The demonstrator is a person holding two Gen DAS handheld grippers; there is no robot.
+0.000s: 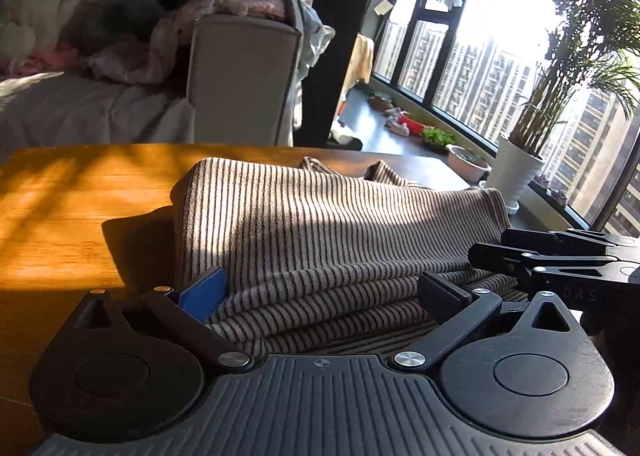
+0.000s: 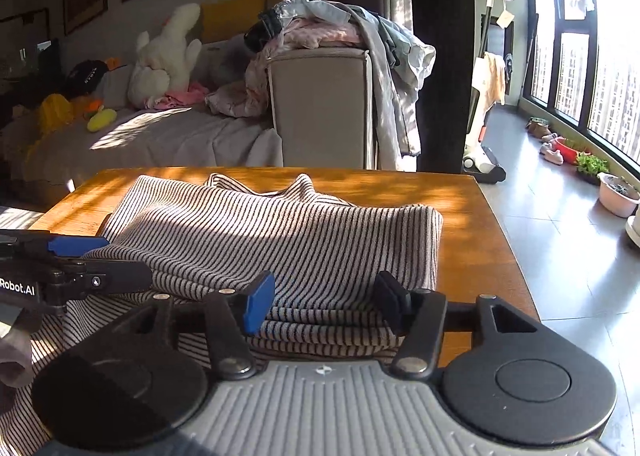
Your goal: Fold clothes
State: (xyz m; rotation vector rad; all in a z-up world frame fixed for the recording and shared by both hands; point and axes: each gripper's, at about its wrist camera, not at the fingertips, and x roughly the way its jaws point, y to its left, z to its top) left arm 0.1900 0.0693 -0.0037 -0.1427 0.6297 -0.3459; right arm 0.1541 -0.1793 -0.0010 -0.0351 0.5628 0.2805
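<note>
Striped garment (image 2: 256,240) folded in layers on the wooden table (image 2: 476,252), both tongs at its near edge

The folded stack lies straight ahead of both tongs, its long axis running across them, side to side. The right gripper (image 2: 324,306) stands spread, with the stacked near folds between its blue and black pads; whether the pads press the cloth I cannot tell. The left gripper (image 1: 320,290) is spread wider around the same edge, pads apart from the fabric. Each is about equally near, side by side. Likely next comes lifting this edge away. A pale pink bowl (image 2: 618,198) on the floor to the right holds something dark, too small to tell
</note>
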